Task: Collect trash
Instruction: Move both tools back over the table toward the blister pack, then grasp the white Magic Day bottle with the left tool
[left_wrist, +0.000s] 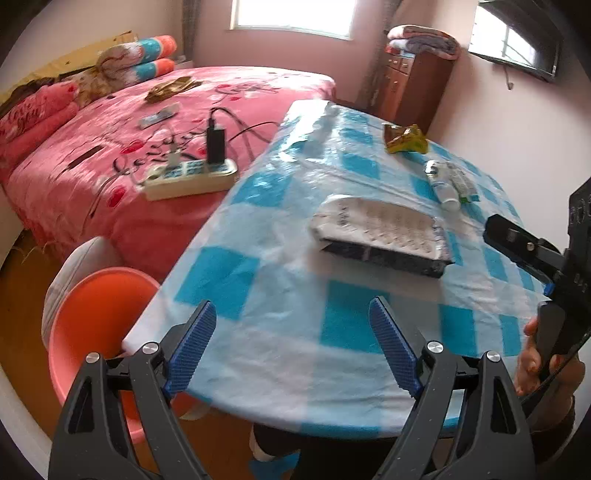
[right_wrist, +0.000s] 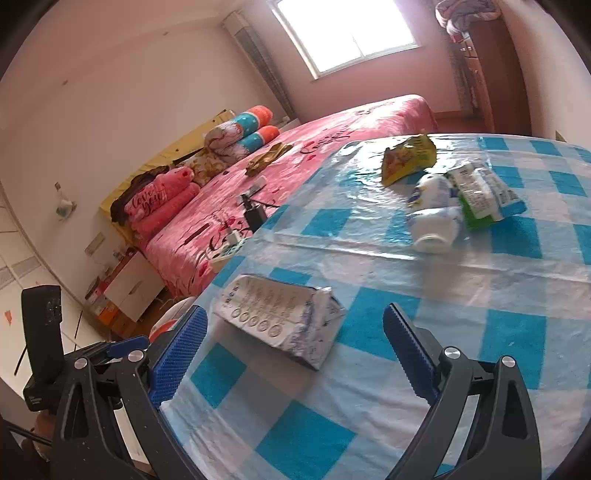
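Room, left wrist view: bedroom with a pink bed (left_wrist: 155, 122) at the back, and a table (left_wrist: 258, 332) under a glossy blue-and-white checked cover in front.
Bin: orange plastic basket (left_wrist: 99, 325) with a white liner, on the floor just beside the table's edge.
Left gripper (left_wrist: 291, 347): jaws spread wide, nothing between the ribbed blue pads, poised over the near edge of the table.
Flat packet (left_wrist: 380, 236): silvery crumpled pouch with a dark underside, lying mid-table; probably light, thin and crackly.
Small trash: yellow-green snack wrapper (left_wrist: 404, 138) and a white bottle (left_wrist: 443, 184) next to a green-white carton, farther back and well apart from the packet.
Right gripper (left_wrist: 517, 243): only one dark finger shows at the right margin.

Room, right wrist view: same table (right_wrist: 498, 332), with the bed (right_wrist: 332, 140) beyond.
Right gripper (right_wrist: 295, 354): jaws released and empty, aimed at the packet.
Flat packet (right_wrist: 277, 317): near the table's edge, one end puffed and creased; best pinched across the raised folded end, since the foil looks slippery.
Snack wrapper (right_wrist: 408, 157): soft crinkled film, likely weightless; pinch any upstanding fold.
Bottle (right_wrist: 432, 214): smooth rounded plastic lying on its side, touching the carton (right_wrist: 484, 195); may roll, so grip across the body.
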